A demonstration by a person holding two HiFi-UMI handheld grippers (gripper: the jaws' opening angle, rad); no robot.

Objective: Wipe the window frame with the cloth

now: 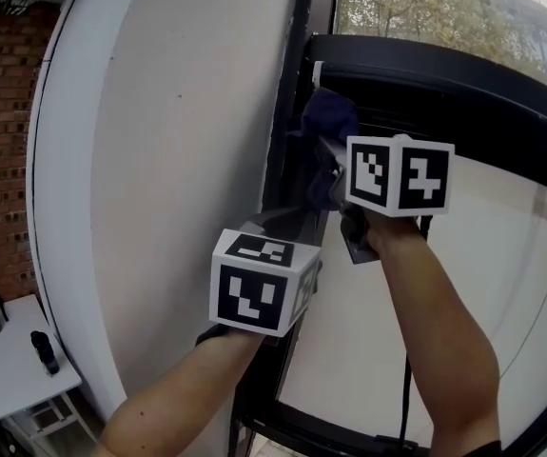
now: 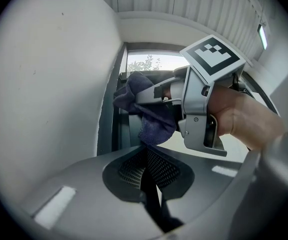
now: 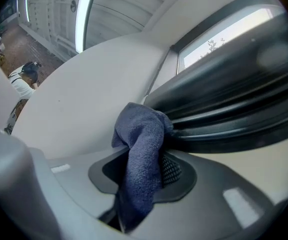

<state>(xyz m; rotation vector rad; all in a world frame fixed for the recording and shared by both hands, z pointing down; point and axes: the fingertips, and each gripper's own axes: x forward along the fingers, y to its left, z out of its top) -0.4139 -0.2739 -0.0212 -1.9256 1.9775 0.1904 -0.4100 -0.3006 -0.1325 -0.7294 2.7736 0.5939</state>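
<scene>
A dark blue cloth (image 1: 330, 117) is bunched against the black window frame (image 1: 287, 131), where the frame meets the white wall. My right gripper (image 1: 325, 149) is shut on the cloth (image 3: 141, 149), which folds over its jaws and presses on the frame's dark rails (image 3: 224, 109). My left gripper (image 1: 306, 215) sits just below and points up at it. In the left gripper view the cloth's lower tip (image 2: 154, 121) runs into the seam of the left gripper (image 2: 146, 151), whose jaws are shut on it. The right gripper's grey body (image 2: 199, 109) shows there too.
A white wall (image 1: 178, 160) runs along the frame's left. The window pane (image 1: 482, 284) lies to the right, with a black cord (image 1: 408, 379) hanging in front. A small white table (image 1: 16, 369) with dark items stands at the lower left, by a brick wall (image 1: 2, 112).
</scene>
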